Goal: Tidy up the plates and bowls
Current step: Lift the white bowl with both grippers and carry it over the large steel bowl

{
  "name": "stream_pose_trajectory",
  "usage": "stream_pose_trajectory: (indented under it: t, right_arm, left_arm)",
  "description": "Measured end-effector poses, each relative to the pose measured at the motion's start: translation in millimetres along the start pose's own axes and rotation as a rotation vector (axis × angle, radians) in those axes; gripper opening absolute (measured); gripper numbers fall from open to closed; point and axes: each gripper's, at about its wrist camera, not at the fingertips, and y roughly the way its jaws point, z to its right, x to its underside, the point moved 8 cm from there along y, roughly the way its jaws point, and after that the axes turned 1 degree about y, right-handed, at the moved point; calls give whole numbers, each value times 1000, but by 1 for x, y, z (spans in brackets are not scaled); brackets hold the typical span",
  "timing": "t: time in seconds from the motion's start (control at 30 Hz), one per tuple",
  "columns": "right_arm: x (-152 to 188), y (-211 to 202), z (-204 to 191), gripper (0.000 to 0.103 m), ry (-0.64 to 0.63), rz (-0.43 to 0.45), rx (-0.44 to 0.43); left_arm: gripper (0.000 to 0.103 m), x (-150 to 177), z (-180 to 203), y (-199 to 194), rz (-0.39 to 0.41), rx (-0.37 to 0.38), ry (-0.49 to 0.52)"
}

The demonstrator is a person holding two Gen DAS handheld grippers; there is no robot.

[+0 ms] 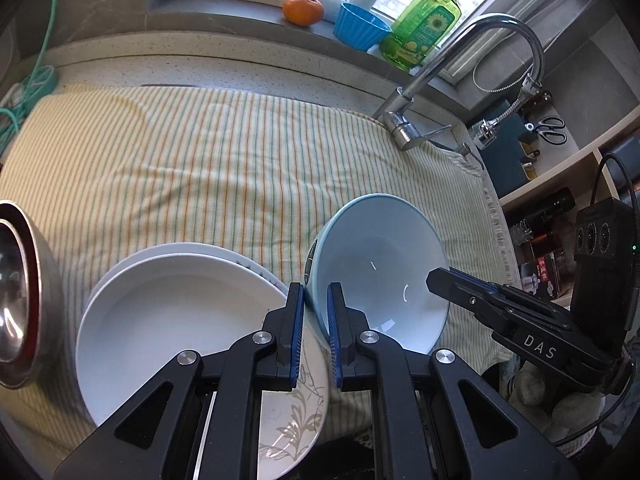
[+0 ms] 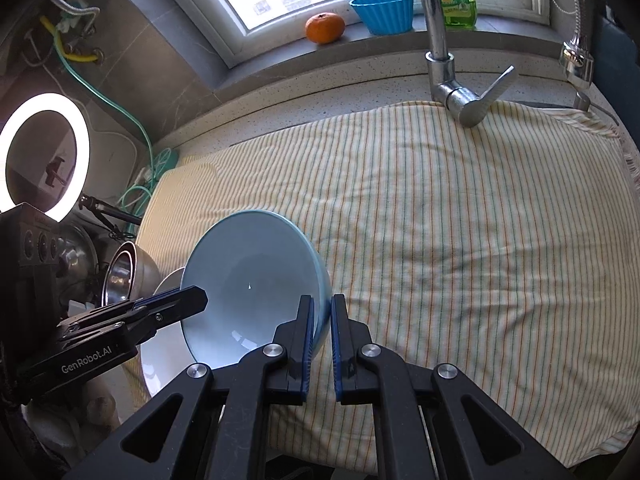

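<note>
A light blue bowl (image 1: 380,272) is tilted on edge above the striped cloth (image 1: 200,160). My left gripper (image 1: 316,300) is shut on its left rim. My right gripper (image 2: 322,308) is shut on its right rim; its fingers (image 1: 460,288) show in the left wrist view. The bowl also shows in the right wrist view (image 2: 252,272), with the left gripper's fingers (image 2: 176,304) at its left rim. White plates (image 1: 168,320) are stacked just left of the bowl, over a plate with a leaf pattern (image 1: 296,420). A steel bowl (image 1: 16,292) stands at the far left.
A faucet (image 1: 440,80) rises at the back right of the cloth. An orange (image 1: 303,9), a blue cup (image 1: 360,26) and a green soap bottle (image 1: 424,24) stand on the window sill. A ring light (image 2: 44,152) is at the left. Shelves (image 1: 560,168) are on the right.
</note>
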Motion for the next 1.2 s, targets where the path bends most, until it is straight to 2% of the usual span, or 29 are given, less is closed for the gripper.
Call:
stream_pose_trajectory:
  t: [0.6, 1.2]
  right_arm:
    - [-12, 12, -108, 8, -166, 3, -72]
    - [-10, 60, -228, 8, -314, -49, -147]
  left_arm:
    - [10, 3, -75, -63, 116, -46, -140]
    - [10, 22, -174, -115, 193, -125, -301]
